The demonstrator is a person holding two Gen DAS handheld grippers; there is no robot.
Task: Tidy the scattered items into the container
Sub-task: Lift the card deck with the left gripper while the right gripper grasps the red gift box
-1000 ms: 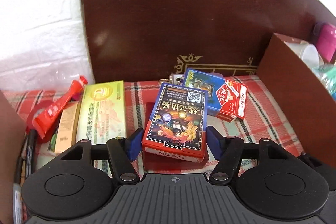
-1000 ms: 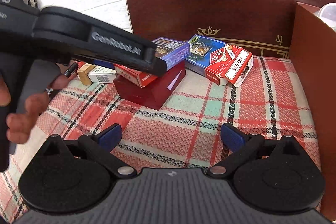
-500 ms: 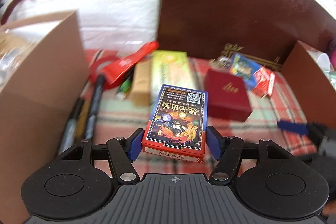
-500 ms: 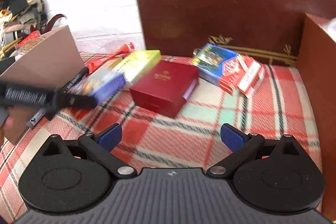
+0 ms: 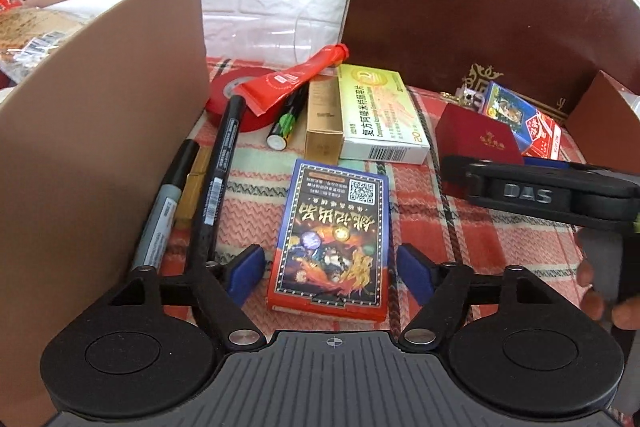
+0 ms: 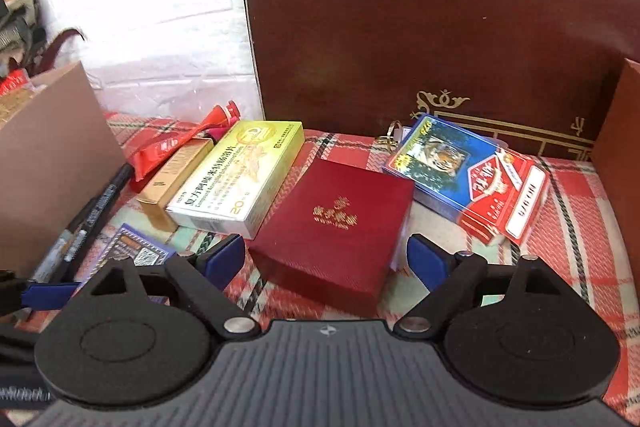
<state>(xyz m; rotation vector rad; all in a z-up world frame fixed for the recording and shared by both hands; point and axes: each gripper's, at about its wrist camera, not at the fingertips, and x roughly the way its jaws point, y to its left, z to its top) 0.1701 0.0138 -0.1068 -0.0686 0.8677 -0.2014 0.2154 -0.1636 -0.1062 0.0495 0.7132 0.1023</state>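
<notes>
A blue-and-red card box [image 5: 332, 227] lies flat on the plaid cloth between the fingers of my left gripper [image 5: 330, 267]. Those jaws are opening, with a gap showing on each side of the box. A brown cardboard box [image 5: 100, 107] stands just to its left. My right gripper [image 6: 326, 259] straddles the near end of a dark red gift box [image 6: 332, 227]. Its jaws are closing, and the pads stand close beside the box without pressing it.
On the cloth lie a yellow-green medicine box [image 5: 380, 115], a slim gold box [image 5: 322, 119], a red tube [image 5: 288, 83], red tape [image 5: 240, 87], a battery [image 5: 284, 123], two markers [image 5: 220, 163] and a second card pack [image 6: 468, 171]. A dark wooden back [image 6: 420, 27] and another brown wall [image 6: 620, 167] close in the back and right.
My left gripper carried the card box leftward beside the cardboard box, lowered it onto the cloth and let go. My right gripper moved forward around the red gift box, its jaws narrowing.
</notes>
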